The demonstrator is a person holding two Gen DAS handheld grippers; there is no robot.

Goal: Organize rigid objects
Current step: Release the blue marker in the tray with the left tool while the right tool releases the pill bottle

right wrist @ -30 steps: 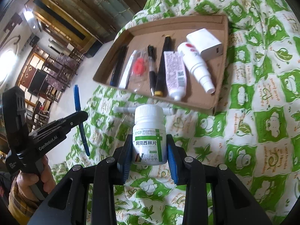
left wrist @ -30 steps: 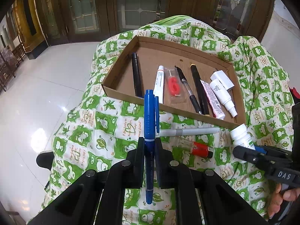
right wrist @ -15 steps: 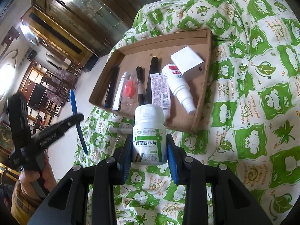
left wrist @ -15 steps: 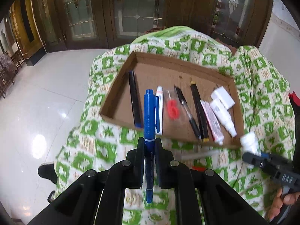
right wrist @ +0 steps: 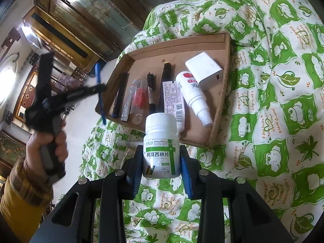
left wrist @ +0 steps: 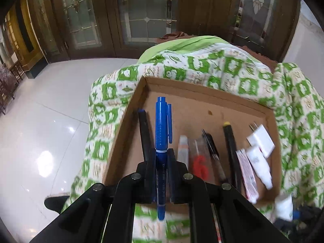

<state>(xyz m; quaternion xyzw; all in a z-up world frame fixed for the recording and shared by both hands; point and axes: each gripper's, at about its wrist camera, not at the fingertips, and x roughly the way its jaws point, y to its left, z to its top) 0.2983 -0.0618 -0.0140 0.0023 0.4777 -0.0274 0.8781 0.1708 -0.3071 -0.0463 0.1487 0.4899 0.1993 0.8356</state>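
My left gripper [left wrist: 161, 158] is shut on a blue pen [left wrist: 161, 129], held lengthwise over the near-left part of a shallow cardboard tray [left wrist: 202, 109]. The tray holds a black pen [left wrist: 144, 133], a white tube [left wrist: 183, 151], a red item in a clear packet [left wrist: 199, 162], two more dark pens, a pink-labelled tube [left wrist: 248, 174], a white spray bottle [left wrist: 259, 166] and a white charger [left wrist: 261, 139]. My right gripper [right wrist: 161, 162] is shut on a white pill bottle [right wrist: 161, 141] with a green label, above the cloth in front of the tray [right wrist: 217, 109]. The left gripper [right wrist: 97, 89] shows blurred at the tray's left edge.
A green and white patterned cloth [right wrist: 273, 101] covers the surface under the tray. A white pen [right wrist: 127, 142] lies on the cloth before the tray's near edge. Shiny white floor tiles [left wrist: 40, 131] lie to the left, dark wooden glass doors [left wrist: 141, 10] behind.
My left gripper has carried the blue pen forward from over the cloth to over the tray's near-left part. The right gripper with the pill bottle has stayed almost in place.
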